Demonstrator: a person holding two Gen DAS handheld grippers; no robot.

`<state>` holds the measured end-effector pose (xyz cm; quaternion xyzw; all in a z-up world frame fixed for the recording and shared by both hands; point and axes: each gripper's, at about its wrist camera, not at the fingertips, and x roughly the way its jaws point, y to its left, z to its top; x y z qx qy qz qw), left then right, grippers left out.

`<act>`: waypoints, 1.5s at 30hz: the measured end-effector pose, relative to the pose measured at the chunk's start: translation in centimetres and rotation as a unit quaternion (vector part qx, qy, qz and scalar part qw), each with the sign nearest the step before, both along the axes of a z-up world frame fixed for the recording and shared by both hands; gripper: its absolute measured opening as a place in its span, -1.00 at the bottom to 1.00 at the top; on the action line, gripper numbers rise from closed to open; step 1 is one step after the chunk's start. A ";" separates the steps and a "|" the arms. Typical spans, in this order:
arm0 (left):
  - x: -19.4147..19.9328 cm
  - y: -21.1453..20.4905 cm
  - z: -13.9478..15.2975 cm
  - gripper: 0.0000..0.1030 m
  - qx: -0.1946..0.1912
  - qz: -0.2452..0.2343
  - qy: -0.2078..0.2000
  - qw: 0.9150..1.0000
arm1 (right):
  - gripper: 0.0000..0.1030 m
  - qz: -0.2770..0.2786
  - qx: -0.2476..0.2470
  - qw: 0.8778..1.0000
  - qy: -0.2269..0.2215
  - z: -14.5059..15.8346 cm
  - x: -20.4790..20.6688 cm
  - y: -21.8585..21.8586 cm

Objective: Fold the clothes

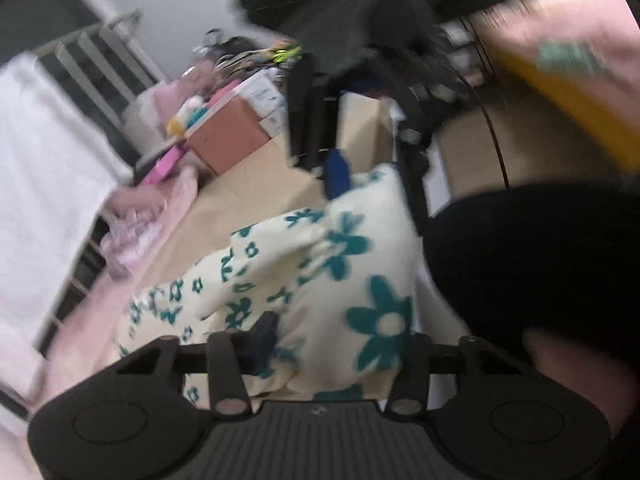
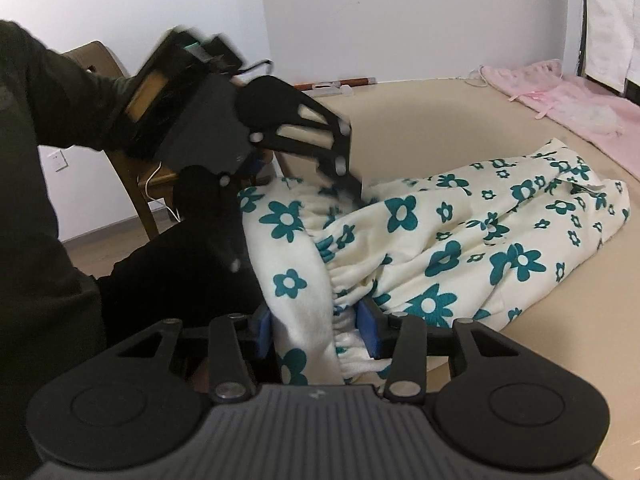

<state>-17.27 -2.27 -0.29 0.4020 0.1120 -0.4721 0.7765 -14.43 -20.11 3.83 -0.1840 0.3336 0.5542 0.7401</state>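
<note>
Bare beige counter [image 2: 432, 120] lies open beyond the cream fleece garment with teal flowers [image 2: 460, 240]. A pink frilly garment [image 2: 568, 100] occupies the far right edge. A wooden chair [image 2: 132, 184] and the operator's dark-clothed legs [image 2: 180, 272] block the near left side.

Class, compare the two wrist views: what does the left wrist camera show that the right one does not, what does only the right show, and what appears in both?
Only the left wrist view shows the cardboard box with clutter behind it and the white towel on a rack.

Only the right wrist view shows the wooden chair, the wall socket and the elastic waistband pinched by the right gripper.

Both show the floral garment, the beige table, the pink clothes, and each the other gripper; the left gripper also pinches the fabric.
</note>
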 end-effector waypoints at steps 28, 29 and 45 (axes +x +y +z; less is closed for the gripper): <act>6.9 8.3 4.4 -0.51 -0.239 0.055 0.493 0.835 | -0.46 0.014 0.195 0.968 0.159 -1.8 2.7 -1.8; 7.6 8.6 4.0 -0.49 -0.255 0.073 0.502 0.823 | -0.45 -0.006 0.203 0.960 0.190 -2.1 3.9 -2.0; 6.8 9.9 2.3 -0.15 -0.322 0.204 0.442 0.812 | -0.50 -0.286 0.286 0.869 0.284 -4.0 6.9 -6.1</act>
